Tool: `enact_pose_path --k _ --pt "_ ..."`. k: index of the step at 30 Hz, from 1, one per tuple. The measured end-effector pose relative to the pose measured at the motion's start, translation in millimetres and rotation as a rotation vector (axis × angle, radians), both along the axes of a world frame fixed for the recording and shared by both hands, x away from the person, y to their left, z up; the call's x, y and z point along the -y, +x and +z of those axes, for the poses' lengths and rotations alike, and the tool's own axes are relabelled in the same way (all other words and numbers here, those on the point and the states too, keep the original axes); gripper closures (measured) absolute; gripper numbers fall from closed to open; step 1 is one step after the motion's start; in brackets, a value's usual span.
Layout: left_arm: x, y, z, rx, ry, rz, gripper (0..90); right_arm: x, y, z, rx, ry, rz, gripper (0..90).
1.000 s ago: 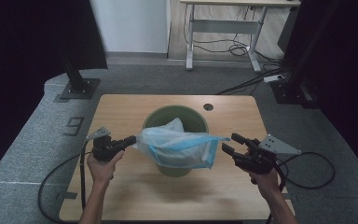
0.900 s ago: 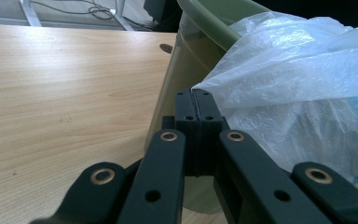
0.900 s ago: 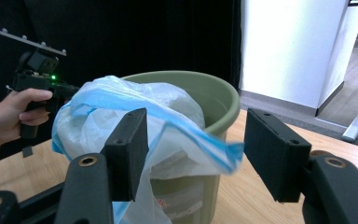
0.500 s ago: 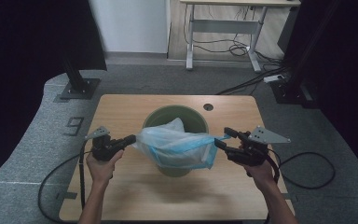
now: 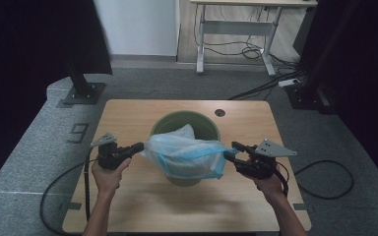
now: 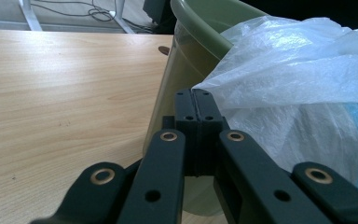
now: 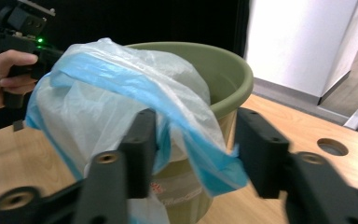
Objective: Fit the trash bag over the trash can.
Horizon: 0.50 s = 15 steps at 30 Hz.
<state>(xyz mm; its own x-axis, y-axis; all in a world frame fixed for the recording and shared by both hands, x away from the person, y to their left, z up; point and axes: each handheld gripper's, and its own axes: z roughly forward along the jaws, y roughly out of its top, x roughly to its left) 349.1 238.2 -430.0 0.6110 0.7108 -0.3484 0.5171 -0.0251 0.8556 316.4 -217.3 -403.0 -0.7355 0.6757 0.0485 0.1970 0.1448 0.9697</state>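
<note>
clamped left gripper [image 5: 137, 146] on bag [image 5: 184, 155] over bin [image 5: 209, 125]; right gripper [image 5: 230, 151] closing, ungripped; risked slipping off hem.

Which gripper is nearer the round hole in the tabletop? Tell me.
The right gripper. It sits at the bag's right edge, on the hole's side; the left gripper is across the bin, clamped on the bag.
</note>
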Motion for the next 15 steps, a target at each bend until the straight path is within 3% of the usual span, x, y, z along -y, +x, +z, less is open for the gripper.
enact_pose_path --k 4,6,11,15 --pt "0.7 0.1 0.0 0.0 0.0 0.0 90.0 -0.9 3.4 2.3 0.004 0.019 -0.019 65.3" --pt "1.1 0.6 0.8 -0.001 0.003 0.001 90.0 -0.6 6.4 3.5 -0.001 0.031 -0.018 66.7" --pt "-0.2 0.7 6.6 0.009 0.004 0.002 90.0 -3.2 12.5 12.3 0.009 0.006 0.0 66.7" --pt "-1.4 1.4 13.3 0.02 0.006 0.003 90.0 -8.5 16.8 18.3 0.005 -0.027 0.03 78.8"
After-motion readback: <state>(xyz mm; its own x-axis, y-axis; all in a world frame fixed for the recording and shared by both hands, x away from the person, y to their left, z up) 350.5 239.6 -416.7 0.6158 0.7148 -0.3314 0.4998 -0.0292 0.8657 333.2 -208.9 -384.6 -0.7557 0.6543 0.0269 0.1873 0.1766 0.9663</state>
